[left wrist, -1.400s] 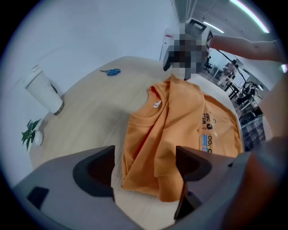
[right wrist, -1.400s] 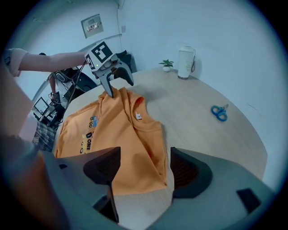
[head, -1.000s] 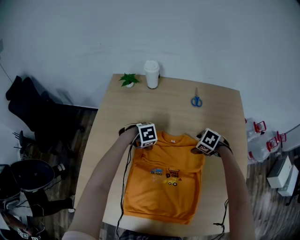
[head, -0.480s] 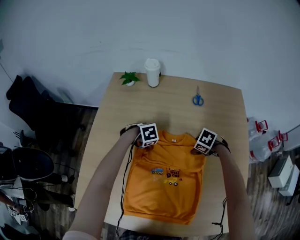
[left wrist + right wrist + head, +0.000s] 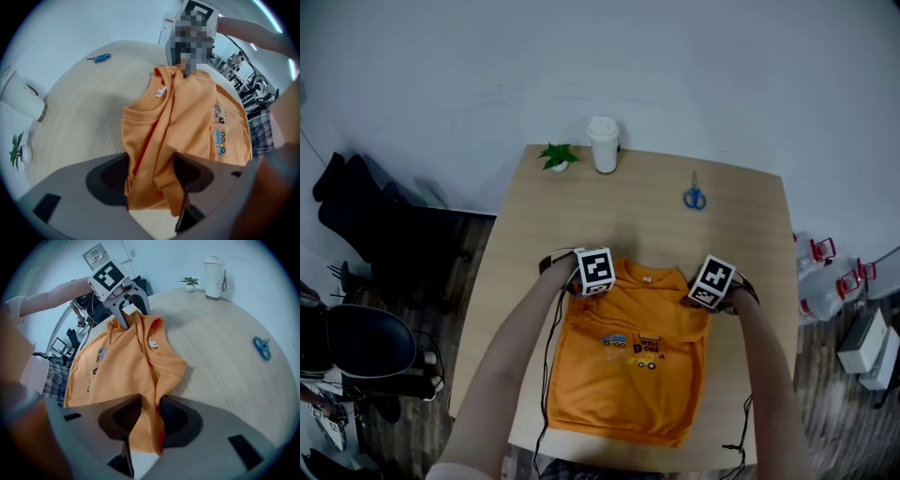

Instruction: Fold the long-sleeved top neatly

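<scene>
Orange top (image 5: 628, 375) flat on wooden table (image 5: 647, 206), near edge, collar away from us. Our left gripper (image 5: 593, 287) clamped on bunched left shoulder, our right gripper (image 5: 705, 300) on right shoulder. Both pairs of jaws just been closing on fabric.

There's the orange long-sleeved top (image 5: 628, 370), lying on the near half of the light wooden table (image 5: 647, 220), hem by the near edge, collar toward the middle. Behind it, along the far edge: small green potted plant (image 5: 558, 157) at the left, white lidded cup (image 5: 604, 145) just beside it on the right, blue-handled scissors (image 5: 695, 197) well apart, further right. Black office chair (image 5: 366, 342) on the floor, left of the table.
</scene>
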### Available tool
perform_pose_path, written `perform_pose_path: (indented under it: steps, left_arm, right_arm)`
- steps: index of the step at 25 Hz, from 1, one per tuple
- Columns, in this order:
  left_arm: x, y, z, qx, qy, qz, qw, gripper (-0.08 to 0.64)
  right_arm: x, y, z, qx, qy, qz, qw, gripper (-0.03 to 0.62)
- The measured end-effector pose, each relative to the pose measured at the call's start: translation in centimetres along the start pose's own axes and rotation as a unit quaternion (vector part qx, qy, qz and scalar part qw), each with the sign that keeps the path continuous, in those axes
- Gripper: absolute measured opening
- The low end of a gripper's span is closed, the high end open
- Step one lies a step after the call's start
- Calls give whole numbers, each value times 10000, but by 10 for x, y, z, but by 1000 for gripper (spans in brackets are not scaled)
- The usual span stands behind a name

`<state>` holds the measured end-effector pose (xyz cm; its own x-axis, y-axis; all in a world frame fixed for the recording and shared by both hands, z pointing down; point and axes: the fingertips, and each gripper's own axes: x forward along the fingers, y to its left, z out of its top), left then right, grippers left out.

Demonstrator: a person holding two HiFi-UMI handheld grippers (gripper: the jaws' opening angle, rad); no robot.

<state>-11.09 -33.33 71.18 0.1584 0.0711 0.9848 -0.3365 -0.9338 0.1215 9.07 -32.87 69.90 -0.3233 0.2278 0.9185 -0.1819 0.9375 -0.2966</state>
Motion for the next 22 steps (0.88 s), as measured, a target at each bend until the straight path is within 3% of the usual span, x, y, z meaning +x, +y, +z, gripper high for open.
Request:
perform_pose_path:
  steps: [3, 7, 16, 22]
  left_arm:
    - [-2, -7, 2, 61, -70, 50, 9999, 211]
    - [-17, -2, 12, 51, -432, 525, 9977, 68]
    - [-55, -29, 18, 559, -724, 1195, 9886, 43]
    - [-81, -57, 11, 533, -1051, 1680, 9787, 43]
  right_arm:
    - [-1, 3, 0, -144, -39, -89, 9998, 103]
    - [-7, 6, 0, -335, -25, -337, 9989, 79]
    - [-41, 32, 9, -738, -206, -936, 9927, 72]
    - [-58, 59, 8, -910, -408, -1550, 9829, 69]
